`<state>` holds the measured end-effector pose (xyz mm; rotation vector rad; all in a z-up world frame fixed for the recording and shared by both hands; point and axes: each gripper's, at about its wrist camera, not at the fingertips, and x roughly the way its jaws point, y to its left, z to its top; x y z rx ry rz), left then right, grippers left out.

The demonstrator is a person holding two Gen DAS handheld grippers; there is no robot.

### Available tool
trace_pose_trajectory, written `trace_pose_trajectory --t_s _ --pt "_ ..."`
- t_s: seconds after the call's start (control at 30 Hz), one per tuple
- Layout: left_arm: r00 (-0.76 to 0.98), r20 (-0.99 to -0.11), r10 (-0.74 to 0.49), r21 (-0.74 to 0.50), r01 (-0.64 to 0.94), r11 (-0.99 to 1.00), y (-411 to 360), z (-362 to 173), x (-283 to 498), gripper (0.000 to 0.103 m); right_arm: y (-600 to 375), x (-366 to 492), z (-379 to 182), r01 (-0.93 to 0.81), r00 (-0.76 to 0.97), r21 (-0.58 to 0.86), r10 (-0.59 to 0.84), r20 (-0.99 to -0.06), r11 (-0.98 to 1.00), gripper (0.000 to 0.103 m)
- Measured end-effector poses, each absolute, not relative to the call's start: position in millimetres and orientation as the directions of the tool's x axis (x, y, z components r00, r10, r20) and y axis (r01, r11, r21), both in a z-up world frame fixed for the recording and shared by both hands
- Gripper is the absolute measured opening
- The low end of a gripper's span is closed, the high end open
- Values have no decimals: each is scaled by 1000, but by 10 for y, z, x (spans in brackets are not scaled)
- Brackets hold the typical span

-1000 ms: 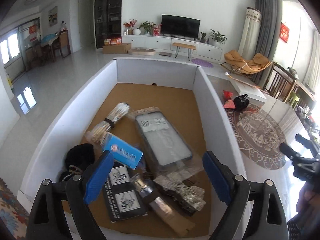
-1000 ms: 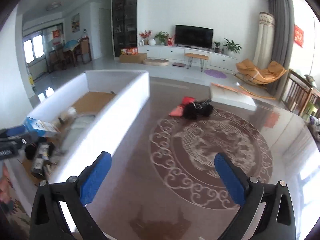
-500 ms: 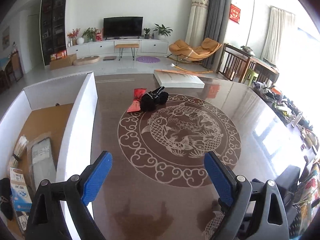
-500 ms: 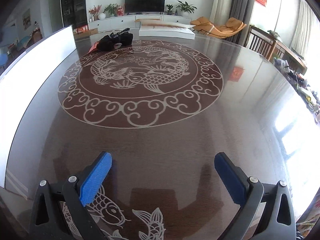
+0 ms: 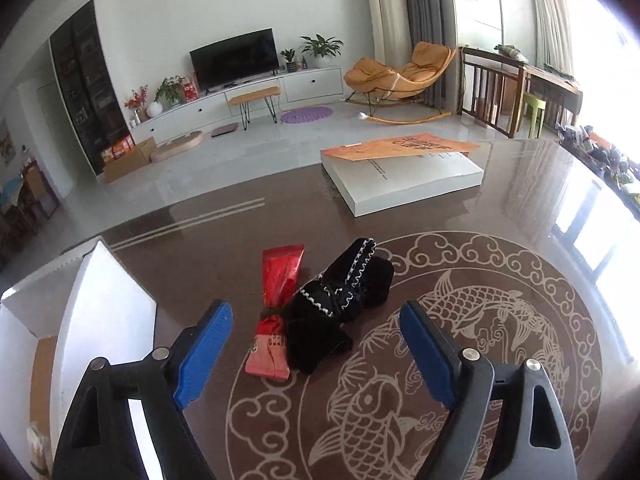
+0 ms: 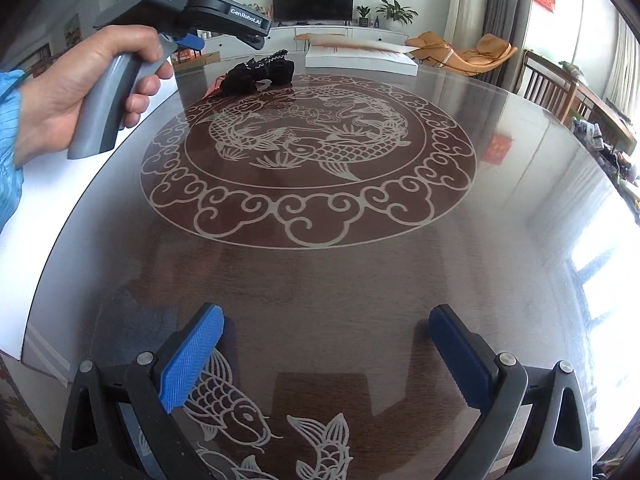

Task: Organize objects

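A red foil packet (image 5: pixel 276 304) and a black cloth bundle with white trim (image 5: pixel 340 300) lie side by side on the dark table. My left gripper (image 5: pixel 316 344) hovers just in front of them. Its jaws are closing, the blue pads stand apart, and both items sit ahead in the gap, untouched. In the right wrist view the black bundle (image 6: pixel 260 74) lies far across the table, and a hand (image 6: pixel 80 84) holds the left gripper's handle beside it. My right gripper (image 6: pixel 326 360) stands open over bare table with nothing between its fingers.
The white-walled cardboard box (image 5: pixel 100 312) stands at the left. A flat white box under an orange sheet (image 5: pixel 404 176) lies at the table's far edge. The glossy table (image 6: pixel 320 280) bears a fish medallion. Clutter lines the right edge (image 5: pixel 600 152).
The left gripper swung right, from over the box's contents to the red packet and black bundle. The right gripper sank toward the table, then held still.
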<state>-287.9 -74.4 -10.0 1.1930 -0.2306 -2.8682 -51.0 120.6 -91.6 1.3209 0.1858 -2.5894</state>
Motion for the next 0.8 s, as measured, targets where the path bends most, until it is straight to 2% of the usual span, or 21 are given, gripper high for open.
trace_pose_trajectory --t_s 0.13,0.2,0.23,0.3,0.33,0.47,0.63,0.7,0.73,0.77,0.8 --pt "-681 -724 -106 180 -39 -983 -683 -296 -3159 85 1229 -505 -915 248 -570 -1 -145 -809 -969 103" --pt "-678 -728 -97 176 -48 -983 -684 -376 -3211 69 1218 -502 -917 249 -569 -9 -139 -811 -969 103" --pt "-665 -742 -87 172 -63 -983 -674 -426 -3225 39 1217 -501 -915 249 -569 -8 -139 -810 -968 103" --pt "-677 -733 -68 171 -87 -981 -605 -457 -3142 38 1222 -504 -911 249 -568 -7 -140 -811 -969 103" --pt "-676 -736 -20 138 -121 -983 -541 -453 -3050 38 1222 -505 -911 249 -568 -8 -139 -811 -969 103" --pt "-645 -757 103 8 -168 -986 -335 -382 -2462 37 1219 -503 -912 249 -568 -7 -140 -811 -968 103" --pt "-635 -772 30 -63 29 -998 -615 -381 -1504 38 1212 -495 -912 251 -570 -8 -141 -809 -968 103" --pt "-647 -763 -7 -80 106 -991 -762 -399 -1201 42 1207 -501 -912 253 -569 -9 -142 -810 -968 103" --pt "-648 -761 -24 -75 124 -989 -806 -429 -1106 50 1210 -500 -912 253 -570 -7 -142 -809 -968 103" --pt "-645 -763 -34 -62 127 -990 -846 -448 -1048 69 1211 -496 -911 252 -570 -6 -144 -809 -968 103" --pt "-643 -765 -43 -43 118 -992 -852 -476 -1016 81 1213 -494 -911 251 -570 -5 -144 -809 -968 103"
